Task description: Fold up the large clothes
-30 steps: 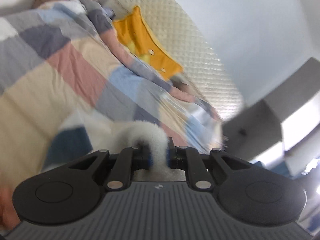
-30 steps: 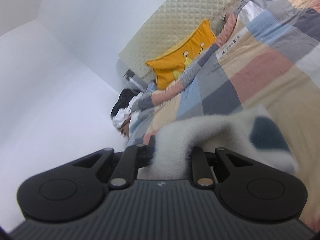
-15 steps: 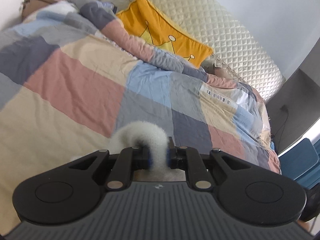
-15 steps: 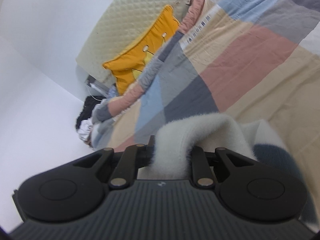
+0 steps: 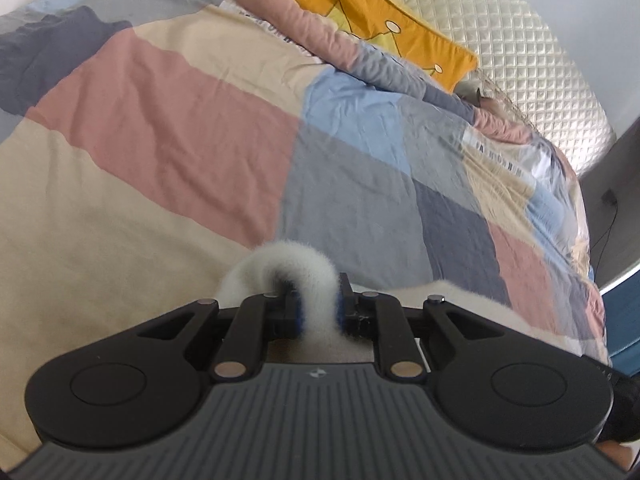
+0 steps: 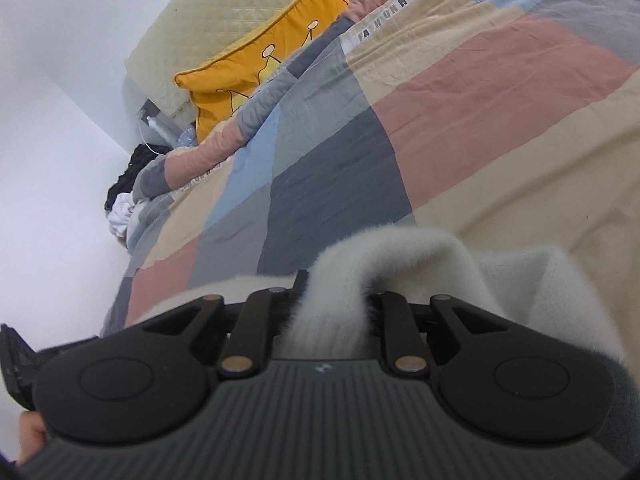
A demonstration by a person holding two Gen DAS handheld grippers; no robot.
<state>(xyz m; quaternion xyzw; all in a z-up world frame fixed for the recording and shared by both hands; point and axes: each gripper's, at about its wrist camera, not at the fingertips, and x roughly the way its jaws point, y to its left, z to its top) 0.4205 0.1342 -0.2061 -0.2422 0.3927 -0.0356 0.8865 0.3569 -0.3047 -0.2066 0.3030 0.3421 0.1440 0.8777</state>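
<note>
Fluffy white garment [image 5: 298, 264], bunched edge arched over checked quilt [image 5: 180, 140]

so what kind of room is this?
Almost certainly a bedroom: a bed under a patchwork duvet, a quilted cream headboard, and a yellow crown-print pillow leaning against it.

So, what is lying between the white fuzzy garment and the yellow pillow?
In both wrist views only the patchwork quilt lies between the white fuzzy garment and the yellow pillow.

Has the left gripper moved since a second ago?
Yes. The left gripper, gripping the white fluffy garment, has come down toward the patchwork duvet, which now fills its view.
</note>
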